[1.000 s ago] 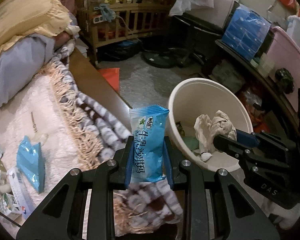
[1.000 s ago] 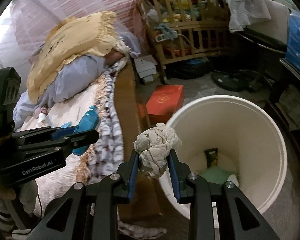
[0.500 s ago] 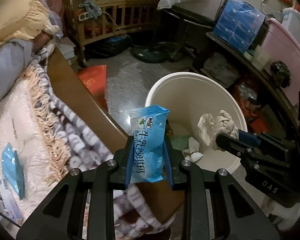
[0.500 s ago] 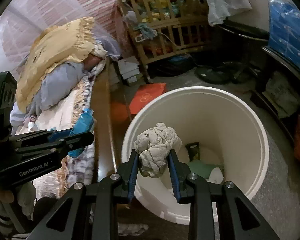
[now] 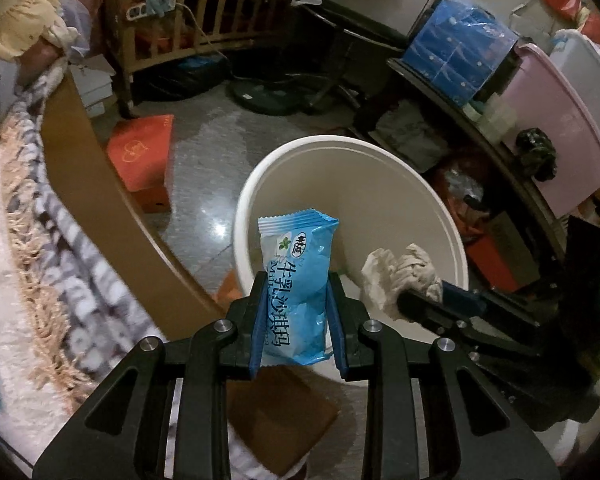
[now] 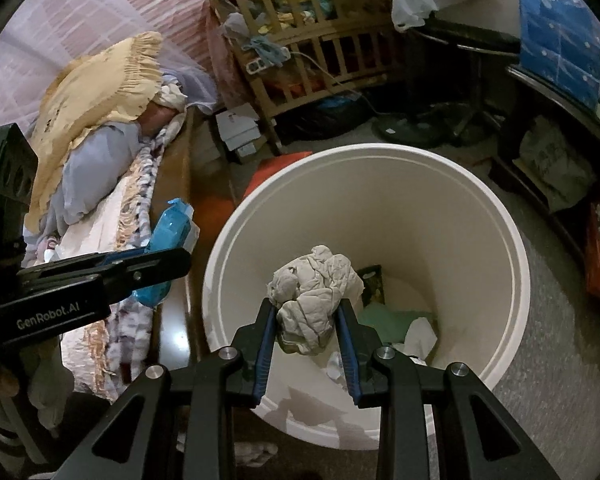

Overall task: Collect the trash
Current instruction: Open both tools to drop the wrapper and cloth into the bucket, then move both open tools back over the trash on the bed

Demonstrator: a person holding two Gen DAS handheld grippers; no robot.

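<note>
Two loads hang at the bin (image 6: 512,280) — left gripper (image 5: 296,312) fingers pinching a blue wrapper (image 5: 296,280) at its near rim, right gripper (image 6: 306,320) fingers pinching a paper wad (image 6: 312,300) over the opening. Next, I judge, both need to spread and drop — the left edging further in first.

1. The bin (image 6: 500,240) stands on the floor (image 5: 204,160), right of the bed (image 6: 100,232).
2. A crib (image 6: 320,52) stands behind the bin.
3. Scraps (image 6: 412,332) lie in the bin.
</note>
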